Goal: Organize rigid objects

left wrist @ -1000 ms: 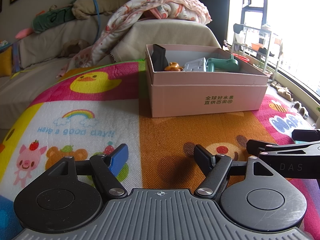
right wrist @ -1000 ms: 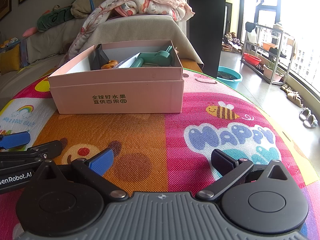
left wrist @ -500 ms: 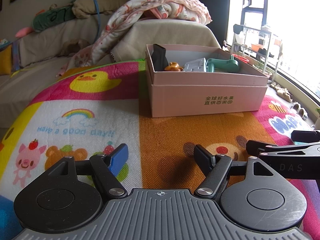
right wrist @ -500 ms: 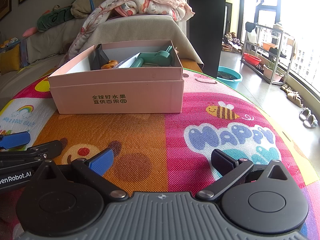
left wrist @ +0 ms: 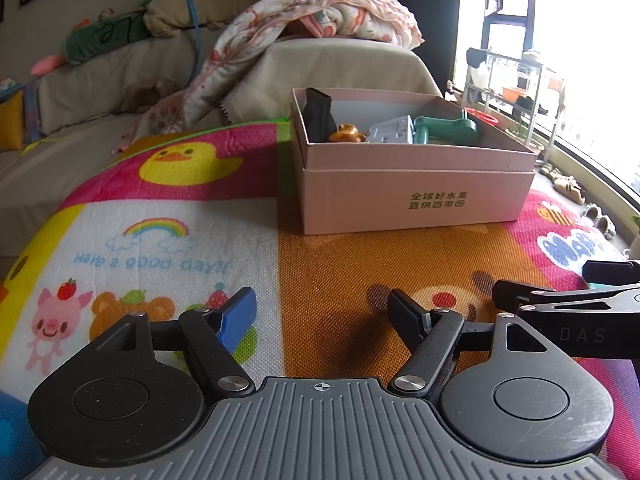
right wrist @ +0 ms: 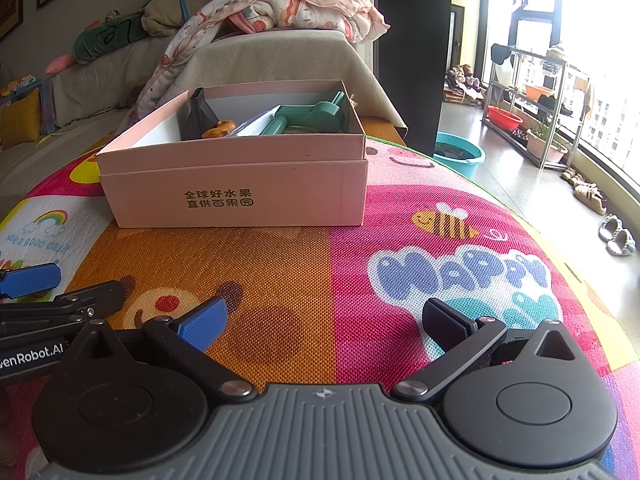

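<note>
the colourful play mat (left wrist: 320, 264) covers the whole foreground, printed with a duck, a rainbow and a bee. behind it a sofa (right wrist: 280, 56) carries a rumpled blanket (left wrist: 320, 12). on the mat, well ahead of both tools, stands an open pink box (left wrist: 416, 184) with green lettering on its front wall. inside it lie a black funnel-shaped piece (left wrist: 318, 114), a grey flat piece (left wrist: 390, 130), a teal handled object (left wrist: 444, 128) and a small orange toy (left wrist: 346, 133). the left tool (left wrist: 322, 312) hangs low over the mat, fingers spread wide with nothing between them. the right tool (right wrist: 324, 320) sits just beside it, also spread wide and holding nothing.
</note>
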Motion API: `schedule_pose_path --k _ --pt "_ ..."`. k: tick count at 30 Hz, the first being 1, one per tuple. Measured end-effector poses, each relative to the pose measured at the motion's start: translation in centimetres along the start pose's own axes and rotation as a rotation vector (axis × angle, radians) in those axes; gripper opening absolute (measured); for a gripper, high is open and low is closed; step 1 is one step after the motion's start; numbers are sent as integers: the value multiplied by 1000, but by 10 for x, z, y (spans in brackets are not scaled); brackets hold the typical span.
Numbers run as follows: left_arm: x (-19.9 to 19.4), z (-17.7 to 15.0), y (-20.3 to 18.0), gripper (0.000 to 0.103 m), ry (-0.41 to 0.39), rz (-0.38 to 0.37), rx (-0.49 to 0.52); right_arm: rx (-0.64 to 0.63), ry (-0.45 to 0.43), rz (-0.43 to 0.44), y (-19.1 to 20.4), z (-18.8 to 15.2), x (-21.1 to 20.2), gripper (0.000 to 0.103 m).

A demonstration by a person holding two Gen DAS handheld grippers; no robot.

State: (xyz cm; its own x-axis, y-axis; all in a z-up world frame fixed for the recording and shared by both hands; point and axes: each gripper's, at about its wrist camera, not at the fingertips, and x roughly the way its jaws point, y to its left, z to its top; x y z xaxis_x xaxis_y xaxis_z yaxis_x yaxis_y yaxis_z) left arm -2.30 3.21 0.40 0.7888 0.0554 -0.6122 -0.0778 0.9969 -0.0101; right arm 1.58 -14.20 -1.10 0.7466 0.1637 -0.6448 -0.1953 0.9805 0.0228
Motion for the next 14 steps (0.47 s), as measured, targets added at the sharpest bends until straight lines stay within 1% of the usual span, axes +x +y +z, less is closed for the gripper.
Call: schedule_pose_path --k 14 --pt "0 0 -1 78 -1 4 5 0 0 0 0 0 0 103"
